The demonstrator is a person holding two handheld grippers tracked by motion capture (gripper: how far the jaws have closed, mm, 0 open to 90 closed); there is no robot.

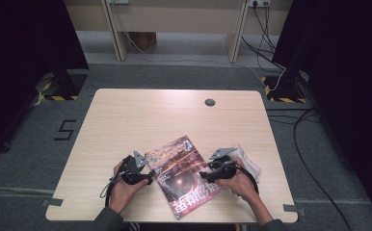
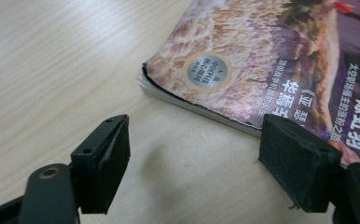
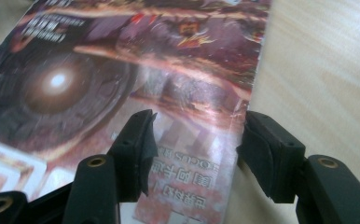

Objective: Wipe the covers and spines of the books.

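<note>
A glossy magazine (image 1: 181, 174) with a dark red cover lies closed and askew on the wooden table (image 1: 126, 120), near the front edge. My left gripper (image 1: 150, 177) is open at its left edge; in the left gripper view the magazine's corner (image 2: 243, 79) lies just beyond the wide-apart jaws, one pad (image 2: 297, 161) overlapping the cover's edge. My right gripper (image 1: 204, 176) is open at the magazine's right edge. In the right gripper view the cover (image 3: 122, 84) runs between the jaws, its edge by the right pad (image 3: 266, 156).
A crumpled white cloth or paper (image 1: 247, 161) lies under the right hand. A round grommet (image 1: 210, 102) sits near the table's far edge. Cables (image 1: 299, 130) trail over the grey floor to the right, and desk legs (image 1: 116, 33) stand beyond the table.
</note>
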